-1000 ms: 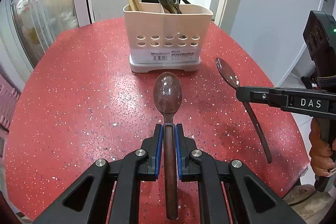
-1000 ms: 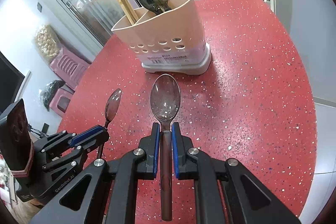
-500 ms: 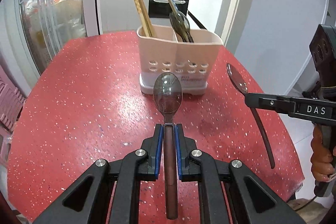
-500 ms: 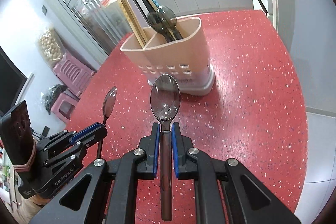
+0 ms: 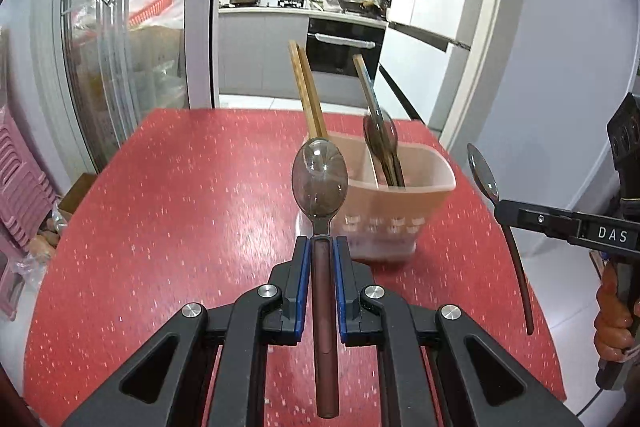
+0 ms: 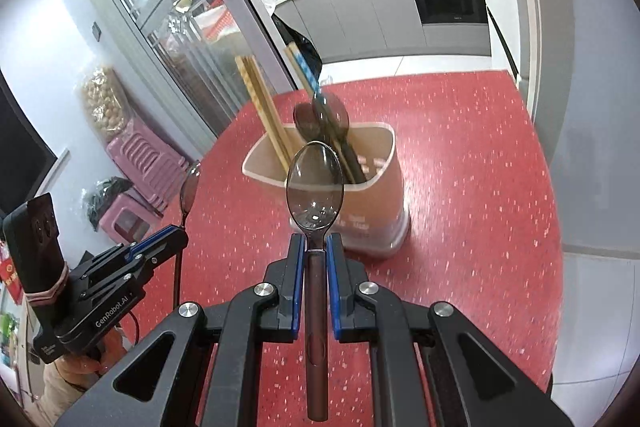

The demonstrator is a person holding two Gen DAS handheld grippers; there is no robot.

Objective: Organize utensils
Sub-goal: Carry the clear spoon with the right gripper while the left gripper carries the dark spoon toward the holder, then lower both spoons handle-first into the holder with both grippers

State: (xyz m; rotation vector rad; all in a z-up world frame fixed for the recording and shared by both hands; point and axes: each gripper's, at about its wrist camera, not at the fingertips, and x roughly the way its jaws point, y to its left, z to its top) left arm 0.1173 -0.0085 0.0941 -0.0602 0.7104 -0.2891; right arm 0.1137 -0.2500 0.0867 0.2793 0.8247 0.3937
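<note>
Left wrist shows my left claw (image 5: 320,259) pinching a spoon (image 5: 319,183) whose bowl could clip the holder (image 5: 400,223) rim.

A glossy dark-bowled spoon with a brown handle (image 5: 319,183) is held off the red table, bowl forward; a second like spoon (image 6: 315,187) is held likewise. Beyond them stands a beige two-compartment plastic utensil holder (image 5: 400,211), upright, with wooden chopsticks (image 5: 308,95) in its left compartment and dark spoons (image 5: 382,147) in its right.

"DAS" stands on the right tongs (image 5: 500,213); "GenRobot.AI" on the left tongs (image 6: 182,233).
</note>
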